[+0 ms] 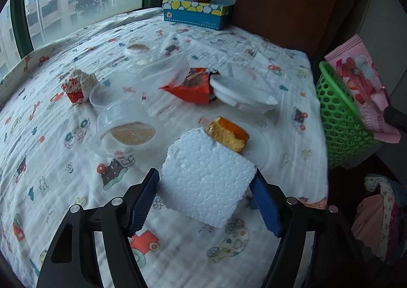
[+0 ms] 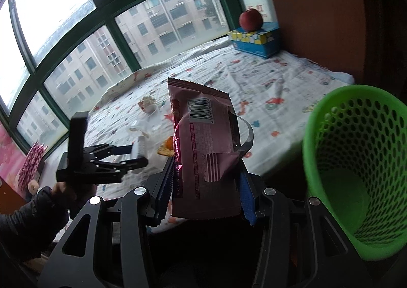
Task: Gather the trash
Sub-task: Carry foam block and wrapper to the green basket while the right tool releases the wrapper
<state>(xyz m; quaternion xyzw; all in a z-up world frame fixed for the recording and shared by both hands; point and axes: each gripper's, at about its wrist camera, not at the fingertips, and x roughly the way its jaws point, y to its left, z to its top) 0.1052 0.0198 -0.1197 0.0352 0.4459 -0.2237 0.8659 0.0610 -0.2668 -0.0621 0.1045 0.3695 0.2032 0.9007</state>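
Right tongs (image 2: 206, 186) pinch the pink wrapper (image 2: 206, 150) beside the green basket (image 2: 356, 160); left tongs (image 1: 206, 186), half-spread, straddle the foam block (image 1: 207, 181) near the bed's front edge, ready for collecting.

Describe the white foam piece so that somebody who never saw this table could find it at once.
Start from the table with the cartoon-printed cloth and go to its near edge, where the left gripper reaches in. The white foam block sits between its jaws, just in front of a piece of orange-topped cake. It alone is opaque, square and pebbly; its neighbours are clear plastic cups and lids.
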